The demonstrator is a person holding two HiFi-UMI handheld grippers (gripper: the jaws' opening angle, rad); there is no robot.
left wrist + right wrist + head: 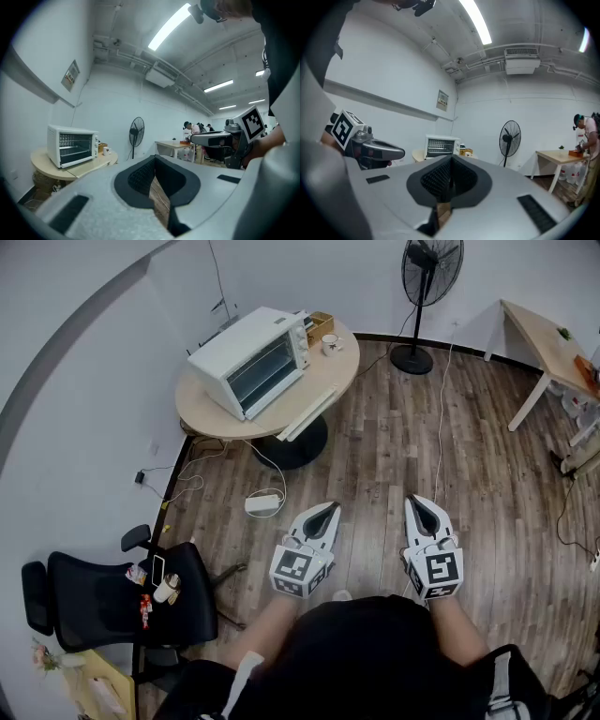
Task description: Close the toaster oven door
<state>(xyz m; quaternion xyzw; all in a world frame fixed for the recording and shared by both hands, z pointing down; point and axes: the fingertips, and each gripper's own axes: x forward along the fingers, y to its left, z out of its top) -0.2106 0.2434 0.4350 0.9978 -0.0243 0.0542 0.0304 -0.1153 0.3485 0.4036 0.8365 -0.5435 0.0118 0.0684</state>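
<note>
— Two sets of jaws closed on nothing: left gripper (326, 510), right gripper (420, 504). Toaster oven (251, 360) far off on round counter (314, 397)
— Door likely light, stiff, hinged; push top edge. Looks shut already. Cabled white box (263, 504) on floor between, office chair (108, 601) aside

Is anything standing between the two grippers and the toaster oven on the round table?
Nothing visible blocks it. Bare wood floor runs from the left gripper and right gripper to the round table bearing the toaster oven. A white box with cables lies low on the floor near the table's base; the office chair stands off left.
</note>
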